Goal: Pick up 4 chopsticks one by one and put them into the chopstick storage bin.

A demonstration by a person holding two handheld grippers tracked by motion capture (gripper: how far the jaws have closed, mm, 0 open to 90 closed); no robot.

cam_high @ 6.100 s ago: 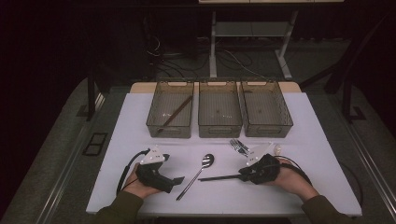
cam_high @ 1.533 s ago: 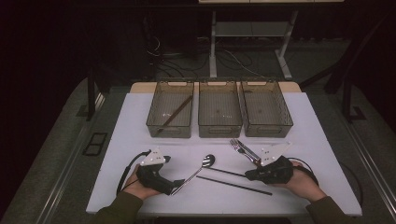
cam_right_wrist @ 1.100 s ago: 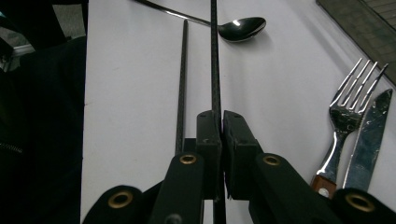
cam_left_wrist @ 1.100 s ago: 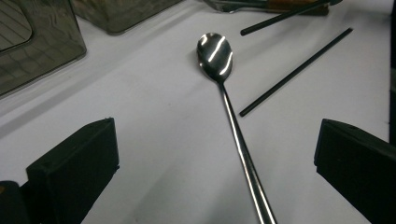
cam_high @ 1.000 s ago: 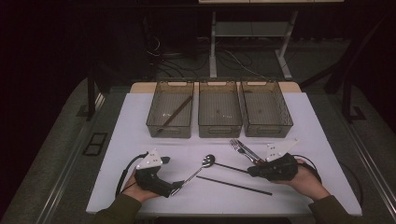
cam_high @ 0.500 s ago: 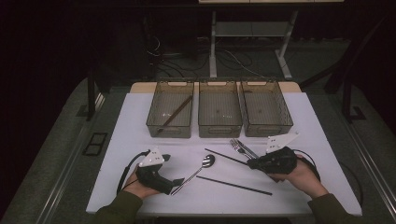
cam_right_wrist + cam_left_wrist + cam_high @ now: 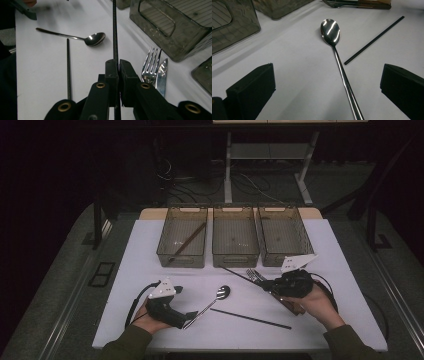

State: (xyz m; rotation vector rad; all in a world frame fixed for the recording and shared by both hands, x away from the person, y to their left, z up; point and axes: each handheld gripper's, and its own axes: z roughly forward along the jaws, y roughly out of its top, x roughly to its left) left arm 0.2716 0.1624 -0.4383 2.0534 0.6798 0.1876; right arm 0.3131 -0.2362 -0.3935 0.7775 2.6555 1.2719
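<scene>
**A:** Which way does the thin black chopstick (image 7: 239,274) in the right gripper (image 7: 274,285) point?

**B:** In the high view its long axis runs from the gripper up and to the left, and its far tip ends near the front wall of the middle smoky clear plastic bin (image 7: 235,256). It seems to hang above the white tabletop (image 7: 135,270) rather than lie on it, though the dim light makes that hard to be sure of. The jaws are pressed together on it.

**A:** What does the right gripper view add?

**B:** There the stick (image 7: 115,37) passes straight up between the two black pads, which pinch it with no gap. You also see the tines of a steel fork (image 7: 150,65) and a knife blade (image 7: 162,75) side by side just to the right, and the ribbed floor of a bin (image 7: 172,27).

**A:** And the second chopstick?

**B:** The other black chopstick (image 7: 250,318) lies flat on the table, between the two hands, slanting down to the right. The left gripper view shows it (image 7: 374,40) as a matte round rod beside the glossy long-handled steel spoon (image 7: 332,33).

**A:** The left gripper (image 7: 187,318)?

**B:** Its jaws stand wide apart, with the spoon's handle running between them untouched. The spoon's bowl points away from that hand.
</scene>
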